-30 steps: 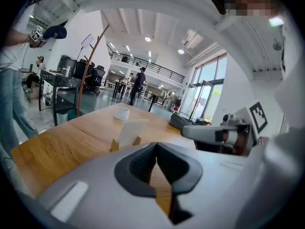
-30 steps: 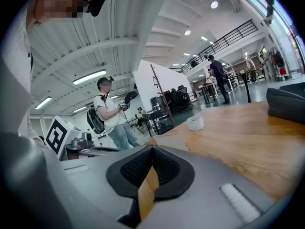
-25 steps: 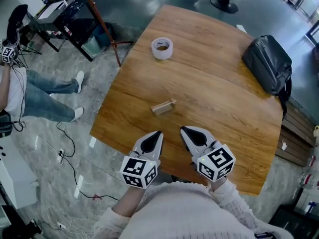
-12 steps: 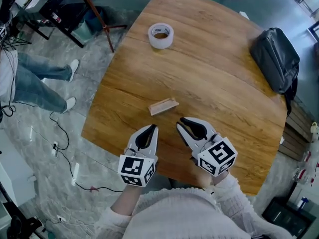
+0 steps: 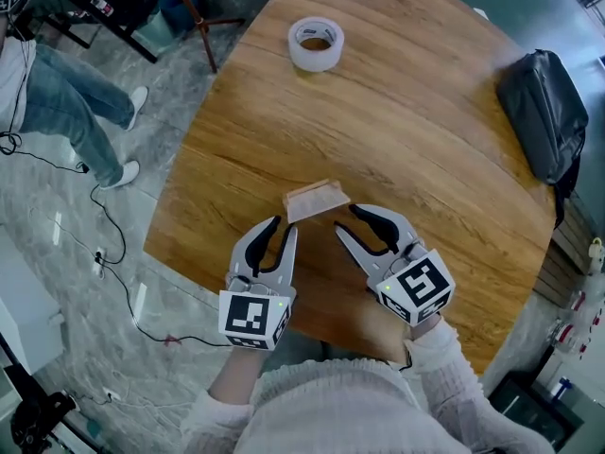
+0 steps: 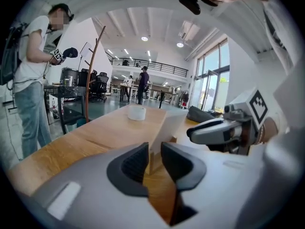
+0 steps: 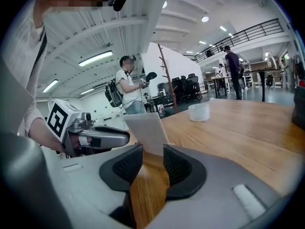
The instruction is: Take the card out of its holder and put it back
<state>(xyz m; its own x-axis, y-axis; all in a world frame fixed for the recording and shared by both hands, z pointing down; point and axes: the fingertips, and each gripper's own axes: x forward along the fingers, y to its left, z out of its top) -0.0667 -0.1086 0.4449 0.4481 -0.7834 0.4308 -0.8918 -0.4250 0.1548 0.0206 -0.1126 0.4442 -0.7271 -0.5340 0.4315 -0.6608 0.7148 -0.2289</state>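
One broad bench [image 5: 425, 140] lies under me, with a bag [image 5: 544, 112] far off to the right of my fingers. My left gripper [image 5: 285, 225] has its fingers [image 6: 128, 163] slightly apart, with nothing held. My right gripper [image 5: 346, 220] has its fingers [image 7: 178, 163] opening, also bare. Tape [image 5: 316, 43] sits well ahead. The card [image 5: 317, 195] stands in its holder [image 5: 301, 211] just past both sets of tips, between them.

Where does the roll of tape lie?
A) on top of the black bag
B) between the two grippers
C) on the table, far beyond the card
C: the head view shows the roll of tape on the table, well past the card and apart from the black bag.
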